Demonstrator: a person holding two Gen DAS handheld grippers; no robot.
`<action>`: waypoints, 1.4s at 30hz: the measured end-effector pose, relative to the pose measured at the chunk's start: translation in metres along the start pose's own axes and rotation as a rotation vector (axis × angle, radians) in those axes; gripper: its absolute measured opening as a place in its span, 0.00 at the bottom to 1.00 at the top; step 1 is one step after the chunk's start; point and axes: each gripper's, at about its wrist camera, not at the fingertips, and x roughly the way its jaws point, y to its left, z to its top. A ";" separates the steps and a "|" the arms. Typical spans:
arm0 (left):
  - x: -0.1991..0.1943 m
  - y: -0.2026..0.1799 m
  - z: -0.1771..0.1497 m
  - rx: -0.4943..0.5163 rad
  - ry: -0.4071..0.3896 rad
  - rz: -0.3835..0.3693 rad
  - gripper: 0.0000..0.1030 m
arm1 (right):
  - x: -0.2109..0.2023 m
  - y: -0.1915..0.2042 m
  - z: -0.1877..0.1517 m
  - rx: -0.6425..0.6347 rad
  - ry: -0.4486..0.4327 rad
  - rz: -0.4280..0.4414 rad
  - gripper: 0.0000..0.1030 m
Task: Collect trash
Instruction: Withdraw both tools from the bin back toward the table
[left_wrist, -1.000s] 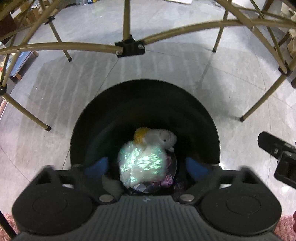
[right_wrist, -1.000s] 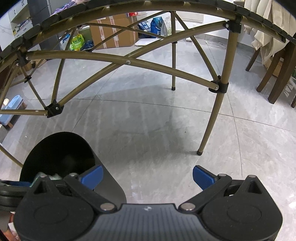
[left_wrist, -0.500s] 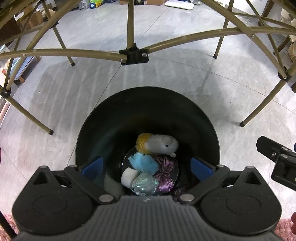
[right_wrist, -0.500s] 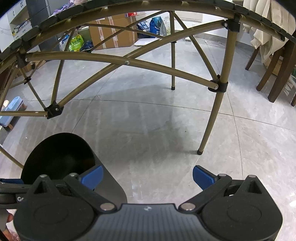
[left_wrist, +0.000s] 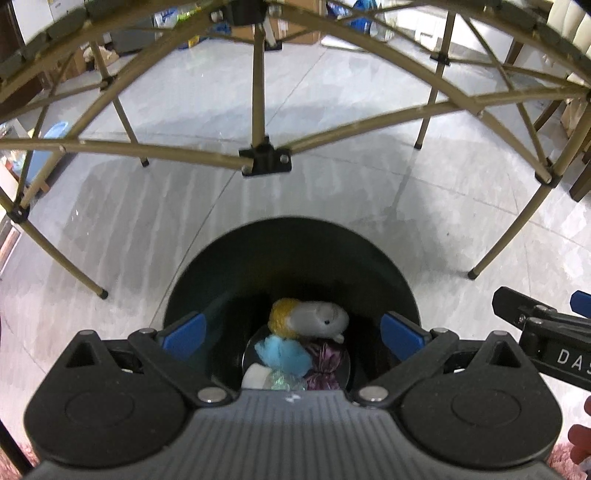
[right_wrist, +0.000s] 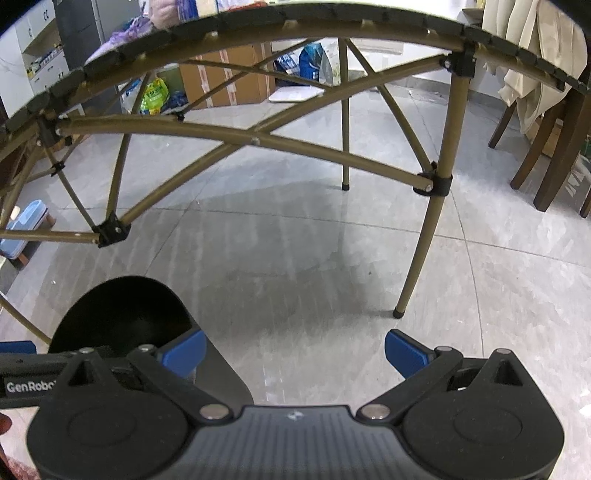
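Both the left tongs (left_wrist: 291, 332) and right tongs (right_wrist: 293, 352) gape wide and empty, so lifting carelessly could clip the desk frame (left_wrist: 265, 164) ahead above the bin (left_wrist: 295, 251).

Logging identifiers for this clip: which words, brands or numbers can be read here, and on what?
"DA", cut off by the frame edge: on the black right gripper, seen from the left wrist.
"GenRobo", cut off: on the black left gripper, seen from the right wrist.
Print on background bags and cardboard boxes: too small to read.
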 end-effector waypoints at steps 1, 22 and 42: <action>-0.003 0.000 0.001 0.000 -0.013 0.000 1.00 | -0.001 0.000 0.001 0.000 -0.007 0.001 1.00; -0.091 0.026 0.014 -0.014 -0.380 0.017 1.00 | -0.056 0.019 0.025 -0.004 -0.231 0.071 1.00; -0.159 0.091 0.078 -0.176 -0.606 0.067 1.00 | -0.121 0.064 0.105 0.039 -0.517 0.243 1.00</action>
